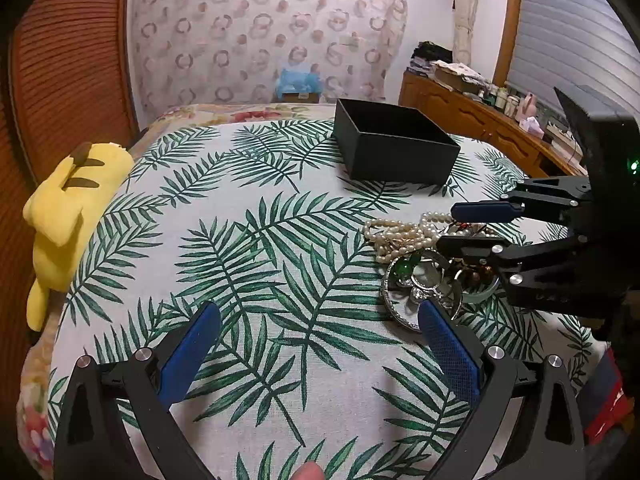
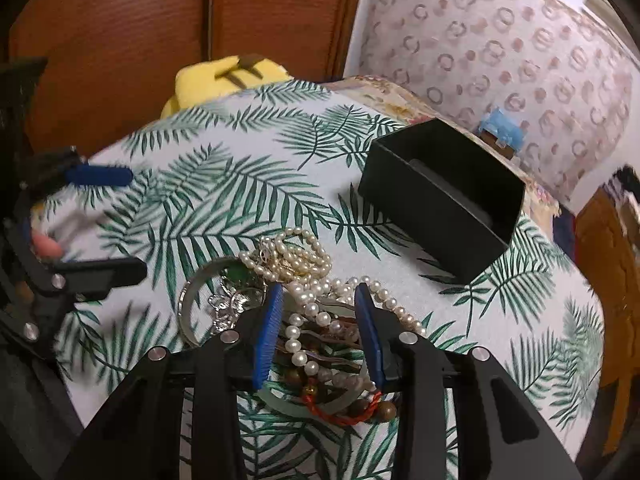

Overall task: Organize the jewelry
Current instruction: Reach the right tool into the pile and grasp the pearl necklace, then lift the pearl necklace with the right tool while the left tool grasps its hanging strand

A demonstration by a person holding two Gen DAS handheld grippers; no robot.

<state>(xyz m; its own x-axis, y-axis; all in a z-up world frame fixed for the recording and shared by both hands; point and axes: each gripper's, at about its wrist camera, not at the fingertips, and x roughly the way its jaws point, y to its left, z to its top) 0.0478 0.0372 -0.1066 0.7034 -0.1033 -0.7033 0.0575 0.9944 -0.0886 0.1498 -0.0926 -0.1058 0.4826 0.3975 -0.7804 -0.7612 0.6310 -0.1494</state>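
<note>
I see a white cloth printed with green palm leaves (image 1: 280, 240) covering the surface, and a yellow plush toy (image 1: 68, 216) lying at its far-left edge. An open black cardboard box (image 1: 394, 146) stands on the cloth, well beyond the heap of jewelry (image 2: 288, 304): pearl strands, a silver bangle, a green stone piece and brown wooden beads tangled together. My right gripper (image 2: 318, 332) is down over the heap, its blue-padded fingers (image 2: 268, 336) partly apart with a white pearl strand (image 2: 304, 320) running between them; I cannot tell whether the pads press it. My left gripper (image 1: 320, 344) hovers wide open with nothing in it, its right pad just beside the bangle.
</note>
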